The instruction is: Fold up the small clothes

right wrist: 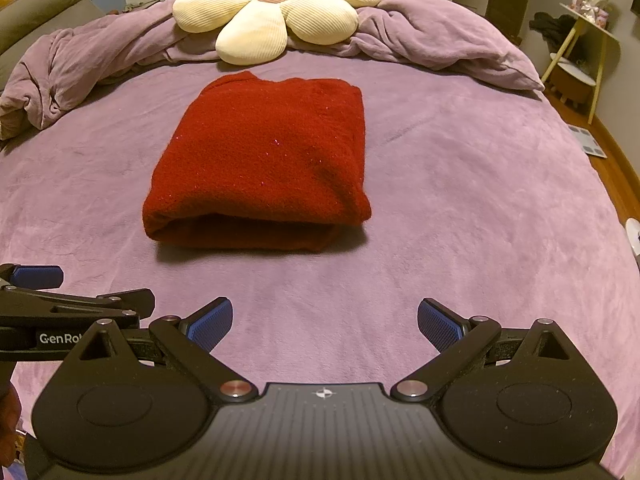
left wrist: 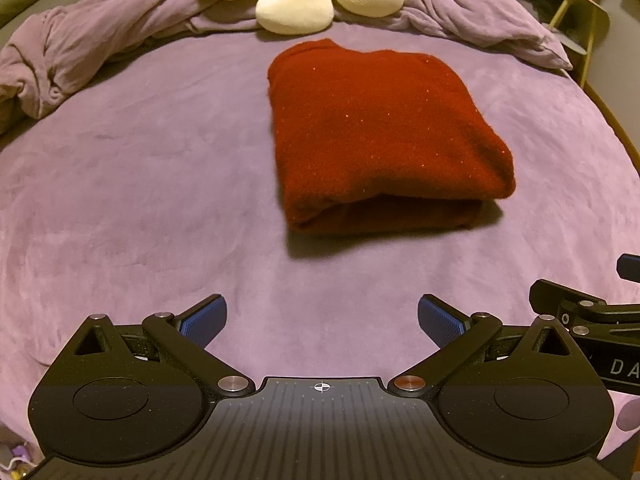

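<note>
A dark red knit garment (left wrist: 376, 136) lies folded into a thick rectangle on the purple bed cover (left wrist: 140, 184); its folded edge faces me. It also shows in the right wrist view (right wrist: 264, 160). My left gripper (left wrist: 322, 320) is open and empty, held back from the garment's near edge over bare cover. My right gripper (right wrist: 325, 322) is open and empty, likewise short of the garment. Each gripper's side shows at the edge of the other's view: the right gripper (left wrist: 588, 316) and the left gripper (right wrist: 60, 304).
A cream flower-shaped cushion (right wrist: 272, 4) and a bunched purple duvet (right wrist: 80, 60) lie along the far side of the bed. A small yellow-legged side table (right wrist: 588, 40) stands at the right beyond the bed edge, over wooden floor (right wrist: 612, 160).
</note>
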Motion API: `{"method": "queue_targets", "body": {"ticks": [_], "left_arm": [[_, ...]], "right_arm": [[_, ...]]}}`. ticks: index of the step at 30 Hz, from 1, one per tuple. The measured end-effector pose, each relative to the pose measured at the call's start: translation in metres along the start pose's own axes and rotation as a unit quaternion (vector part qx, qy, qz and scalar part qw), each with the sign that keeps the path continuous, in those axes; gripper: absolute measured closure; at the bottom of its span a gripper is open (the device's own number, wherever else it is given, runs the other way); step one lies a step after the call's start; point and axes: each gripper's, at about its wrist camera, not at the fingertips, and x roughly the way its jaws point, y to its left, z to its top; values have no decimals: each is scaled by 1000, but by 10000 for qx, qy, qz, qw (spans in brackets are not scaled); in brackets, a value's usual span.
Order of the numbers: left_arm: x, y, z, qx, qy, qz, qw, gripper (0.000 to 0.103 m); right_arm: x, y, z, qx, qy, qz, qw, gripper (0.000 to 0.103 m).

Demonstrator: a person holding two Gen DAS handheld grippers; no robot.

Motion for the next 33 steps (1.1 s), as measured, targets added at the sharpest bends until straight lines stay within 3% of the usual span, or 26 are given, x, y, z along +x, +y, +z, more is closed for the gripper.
{"method": "queue_targets", "body": {"ticks": [22,33], "left_arm": [[-6,-4,-3,149,-190,-2,9997,0],[-2,-2,-3,80,-93,47,9999,0]], "right_arm": [[-2,-4,-4,84,-28,-3,10000,4],[-3,-6,-4,107,-44,-22,9999,4]]}}
